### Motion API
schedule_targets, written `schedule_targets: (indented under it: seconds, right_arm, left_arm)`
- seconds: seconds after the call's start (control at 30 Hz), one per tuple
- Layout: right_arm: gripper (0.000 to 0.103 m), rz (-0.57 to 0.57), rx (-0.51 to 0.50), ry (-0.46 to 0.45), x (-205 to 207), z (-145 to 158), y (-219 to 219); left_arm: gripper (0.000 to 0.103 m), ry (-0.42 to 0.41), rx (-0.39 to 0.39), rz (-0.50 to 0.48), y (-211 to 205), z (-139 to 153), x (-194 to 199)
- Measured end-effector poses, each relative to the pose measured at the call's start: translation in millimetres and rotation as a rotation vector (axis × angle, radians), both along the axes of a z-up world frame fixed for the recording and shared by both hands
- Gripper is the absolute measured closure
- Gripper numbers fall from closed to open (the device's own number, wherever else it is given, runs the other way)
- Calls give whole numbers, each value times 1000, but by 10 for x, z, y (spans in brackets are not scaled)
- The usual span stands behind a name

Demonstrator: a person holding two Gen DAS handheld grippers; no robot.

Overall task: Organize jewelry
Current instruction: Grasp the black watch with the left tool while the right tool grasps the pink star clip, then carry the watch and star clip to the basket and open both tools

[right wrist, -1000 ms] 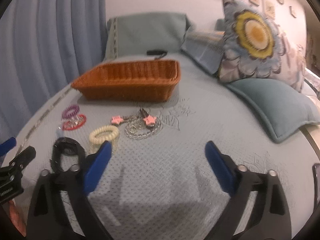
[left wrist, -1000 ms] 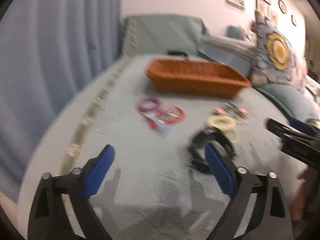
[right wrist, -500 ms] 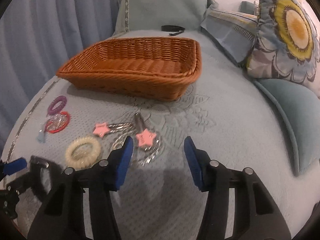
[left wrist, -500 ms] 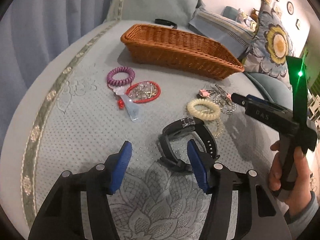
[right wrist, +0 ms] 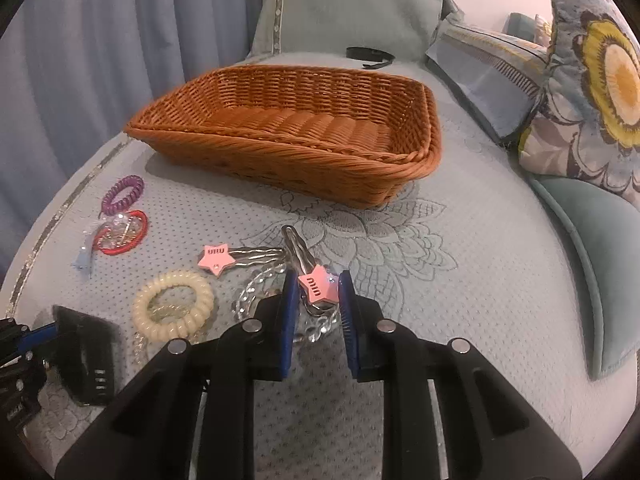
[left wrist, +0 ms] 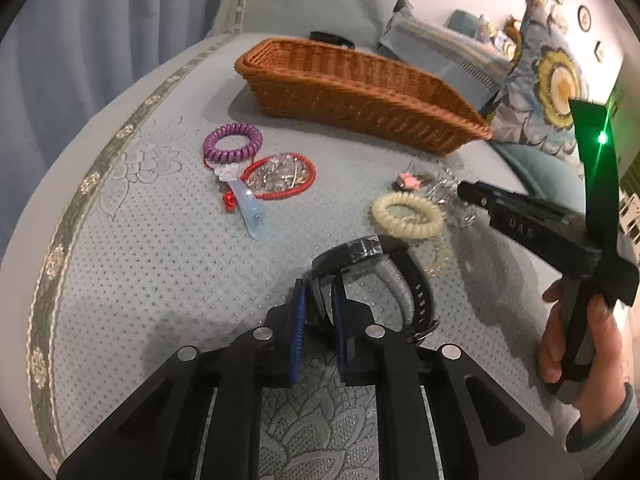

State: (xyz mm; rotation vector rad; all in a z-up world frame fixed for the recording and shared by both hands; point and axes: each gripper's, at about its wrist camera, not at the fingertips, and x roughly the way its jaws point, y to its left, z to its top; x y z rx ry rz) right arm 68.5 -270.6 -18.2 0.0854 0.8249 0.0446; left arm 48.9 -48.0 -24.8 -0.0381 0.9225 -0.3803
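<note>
Now both grips look set — the left gripper [left wrist: 320, 300], jaws just closed, pinches the black watch's [left wrist: 376, 276] strap, the right gripper [right wrist: 316, 294] the pink star hair clip [right wrist: 318, 284], both on the bedspread [right wrist: 460, 320] — so lift gently toward the empty wicker basket [right wrist: 416, 160]

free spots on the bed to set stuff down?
Bare bedspread right of the star clip, up to the teal cushion. The wicker basket shows nothing inside. Crowded: the strip from purple coil tie to black watch.
</note>
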Motion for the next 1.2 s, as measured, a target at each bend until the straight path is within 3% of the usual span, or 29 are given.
schedule_targets:
  seconds: [0.23,0.33,0.43,0.63,0.7,0.73,0.77,0.83,0.93,1.0,1.2]
  right_arm:
    - [85,3,85,-55,-317,200,26]
    - [85,10,99,-102,-387,394,63]
    - [85,15,84,-133,-305,611,104]
    - [85,11,121,-107,-261,525,18]
    - [85,4,148,-91,-291,430,-9]
    - [85,3,161,-83,-309,379,-12]
    - [85,5,163,-78,-330,334,-13]
    - [85,7,158,-69,-358,275,-8]
    - [85,2,155,-60,-393,244,-24]
    - [85,-5,150,-63,-417,252,-38]
    - [85,-7,143,-143,-342,577,-89]
  left_arm:
    - [92,-41,-34,-2,120,105,-46]
    - [103,-104,-56,-14,152,356,-34]
    - [103,-159,-67,-44,117,645,97]
    - [103,-71,-23,-114,213,535,187]
    - [78,-34,-17,-109,312,416,116]
    - [55,-4,-29,-108,352,351,97]
    - [54,13,-34,-98,377,279,74]
    - [55,40,7,-93,317,147,92]
    - [75,91,71,-106,182,-54,169]
    - [84,56,106,-102,148,-77,181]
    - [89,-18,15,-70,170,172,288]
